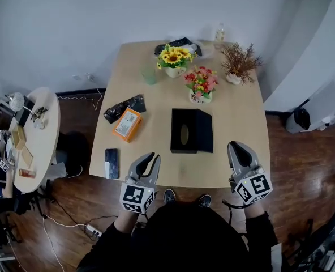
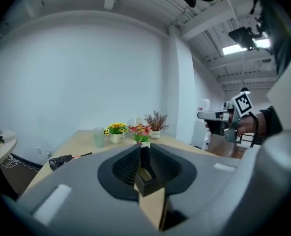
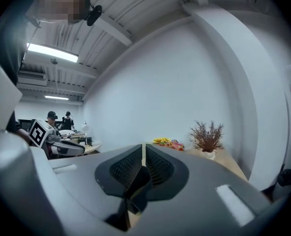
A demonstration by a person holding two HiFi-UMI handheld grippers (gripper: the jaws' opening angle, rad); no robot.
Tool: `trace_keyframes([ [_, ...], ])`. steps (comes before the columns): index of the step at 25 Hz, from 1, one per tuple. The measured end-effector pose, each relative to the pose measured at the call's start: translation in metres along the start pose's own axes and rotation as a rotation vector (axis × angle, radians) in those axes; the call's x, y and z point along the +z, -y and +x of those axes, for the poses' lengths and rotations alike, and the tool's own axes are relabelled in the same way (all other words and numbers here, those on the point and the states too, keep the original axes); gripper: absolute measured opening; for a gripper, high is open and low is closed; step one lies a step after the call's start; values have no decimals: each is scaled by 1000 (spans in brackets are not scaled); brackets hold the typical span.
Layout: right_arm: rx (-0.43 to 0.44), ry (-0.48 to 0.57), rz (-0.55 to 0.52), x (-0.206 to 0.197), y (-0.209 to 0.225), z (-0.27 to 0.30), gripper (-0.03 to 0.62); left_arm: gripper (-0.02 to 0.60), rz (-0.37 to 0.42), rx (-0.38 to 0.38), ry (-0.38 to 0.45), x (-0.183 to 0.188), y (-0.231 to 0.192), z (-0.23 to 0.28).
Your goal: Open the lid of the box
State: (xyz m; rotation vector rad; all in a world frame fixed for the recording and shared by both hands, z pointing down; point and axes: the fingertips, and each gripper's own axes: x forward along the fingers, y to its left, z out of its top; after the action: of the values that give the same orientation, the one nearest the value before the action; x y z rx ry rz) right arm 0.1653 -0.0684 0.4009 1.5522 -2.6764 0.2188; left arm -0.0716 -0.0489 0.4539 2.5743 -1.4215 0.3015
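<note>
Black box (image 1: 191,130) sits mid-bench, flat, lid (image 1: 184,134) with its oval slot facing up and, by the look of it, not yet lifted. Left hand-held gripper (image 1: 151,156) hovers over the bench's (image 1: 156,174) near edge, to the left of the box and short of it; right hand-held gripper (image 1: 234,146) hovers at the near right, just off the box's corner. Both have jaws pressed together with nothing between them. The flanking pose reads as a ready stance, one on each side for steadying and lifting. Phone (image 1: 111,163) and orange pack (image 1: 127,124) lie left of the box, apart from it; flower pots (image 1: 200,85) stand behind. Hard to make out: the lid's seam or hinge, since the box is uniformly black. The right gripper view shows no box at all, its own jaws cover it; the left gripper view catches only a near corner past the jaw tips.
</note>
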Motion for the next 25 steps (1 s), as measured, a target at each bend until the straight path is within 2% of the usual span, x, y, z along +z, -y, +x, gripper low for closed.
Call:
trace_keyframes([
  [3,69,-17,-49,0,-26,7,25,40,-2,-33,11,6,18,-3],
  [6,91,-2,-103,5,-46,7,25,40,7,-68,29,15,37,-4],
  [13,68,52,-149,23,-63,-3,2,40,59,-83,85,38,57,-10],
  [21,45,38,-150,15,-58,-8,0,40,40,-53,40,20,50,-18],
  [25,37,36,-146,13,-54,-8,0,40,34,-33,42,19,45,-22],
])
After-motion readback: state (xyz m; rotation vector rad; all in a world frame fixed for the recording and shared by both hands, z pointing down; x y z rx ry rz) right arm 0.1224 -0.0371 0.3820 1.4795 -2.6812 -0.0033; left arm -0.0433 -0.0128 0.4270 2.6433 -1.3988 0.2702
